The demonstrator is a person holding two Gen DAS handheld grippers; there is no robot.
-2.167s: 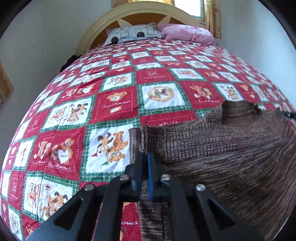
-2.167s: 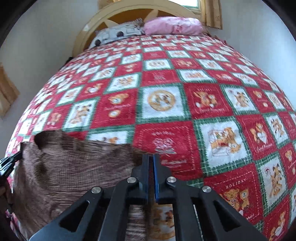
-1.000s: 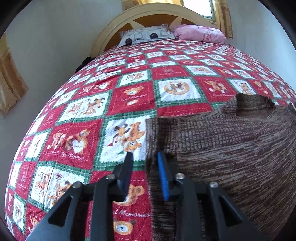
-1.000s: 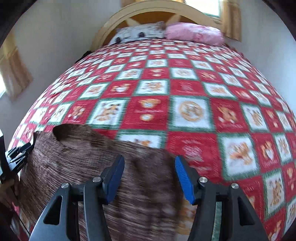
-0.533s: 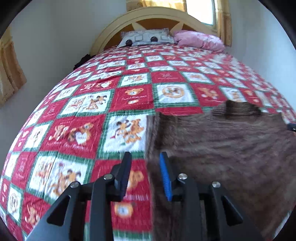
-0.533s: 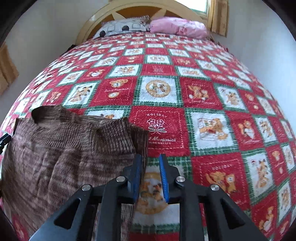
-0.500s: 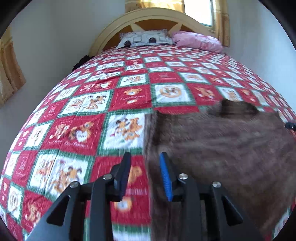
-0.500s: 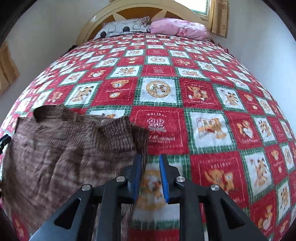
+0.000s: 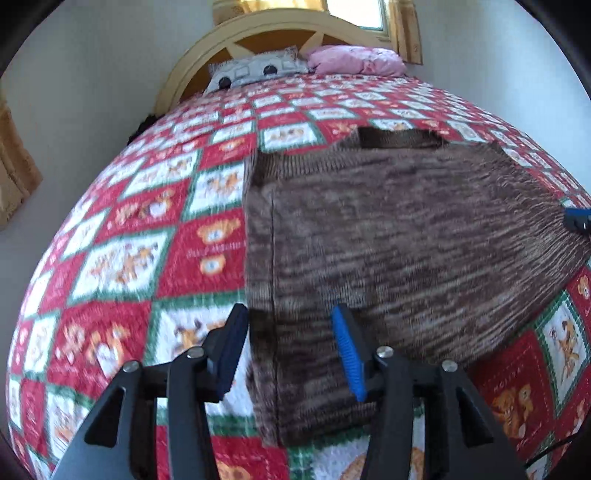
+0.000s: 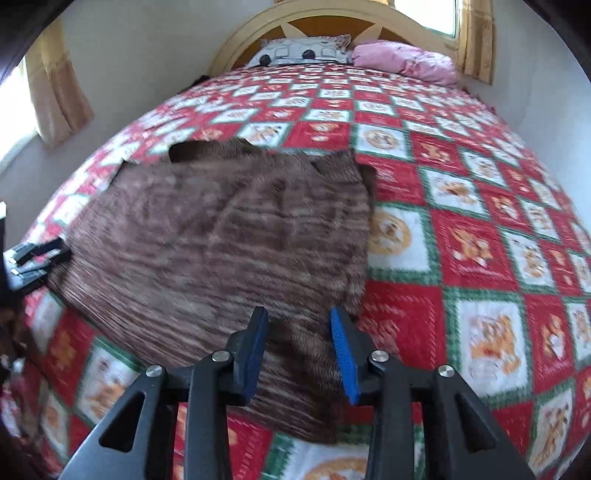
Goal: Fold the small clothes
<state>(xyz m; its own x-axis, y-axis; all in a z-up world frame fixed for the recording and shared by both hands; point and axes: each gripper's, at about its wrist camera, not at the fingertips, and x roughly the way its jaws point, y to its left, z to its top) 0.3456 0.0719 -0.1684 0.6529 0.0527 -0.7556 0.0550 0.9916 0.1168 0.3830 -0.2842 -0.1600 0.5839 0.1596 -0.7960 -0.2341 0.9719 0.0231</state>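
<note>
Brown sweater [image 9: 399, 236] flat below left tool [image 9: 291, 354], right tool [image 10: 301, 350], both agape.

A bed fills the room, covered by a patchwork quilt [image 10: 461, 206] of red and white squares with green borders and teddy-bear prints. At the head of the bed stands an arched cream headboard [image 10: 332, 22] with orange-brown panels between its spokes. Against the headboard lie a grey patterned pillow [image 10: 306, 50] and, to its right, a pink pillow [image 10: 402, 61]. Above the headboard's right end a window [image 9: 354, 13] lets in bright daylight, flanked by a tan curtain [image 10: 474, 40]. Left of the bed hangs another tan curtain [image 10: 55, 88]. The walls [image 9: 92, 74] are plain white.
</note>
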